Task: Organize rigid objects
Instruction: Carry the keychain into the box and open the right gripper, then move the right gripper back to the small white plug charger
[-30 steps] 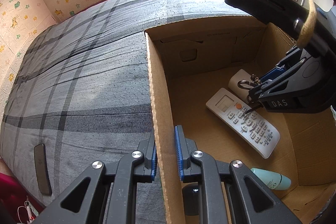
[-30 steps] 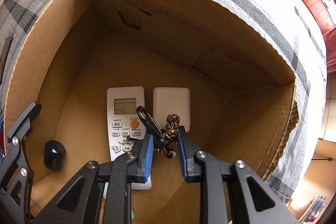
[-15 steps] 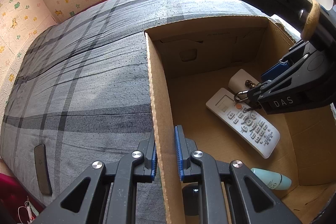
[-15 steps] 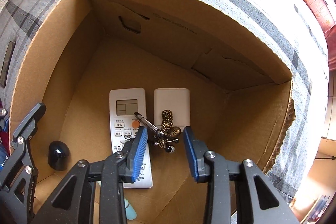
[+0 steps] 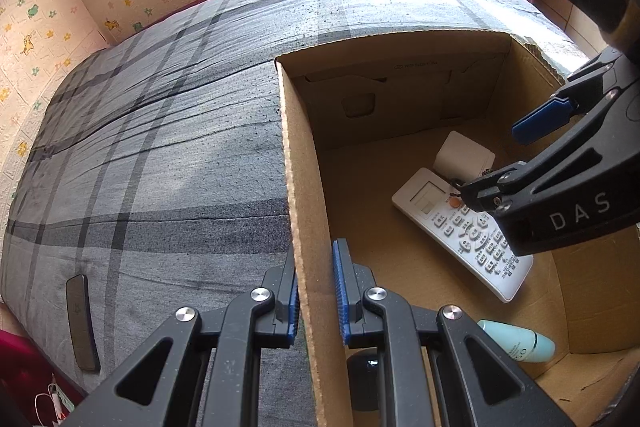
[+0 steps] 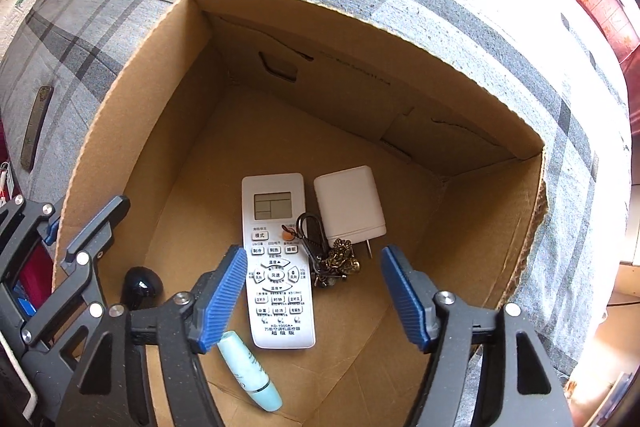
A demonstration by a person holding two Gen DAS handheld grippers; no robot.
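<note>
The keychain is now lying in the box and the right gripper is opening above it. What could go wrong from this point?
1. The keychain lies partly on the remote control; the opening right gripper hangs directly above, so a careless move down could knock both.
2. The left gripper pinches the cardboard box wall; pulling may tilt the box and slide the blue bottle.
3. The dark flat object on the bedspread could be forgotten.
</note>
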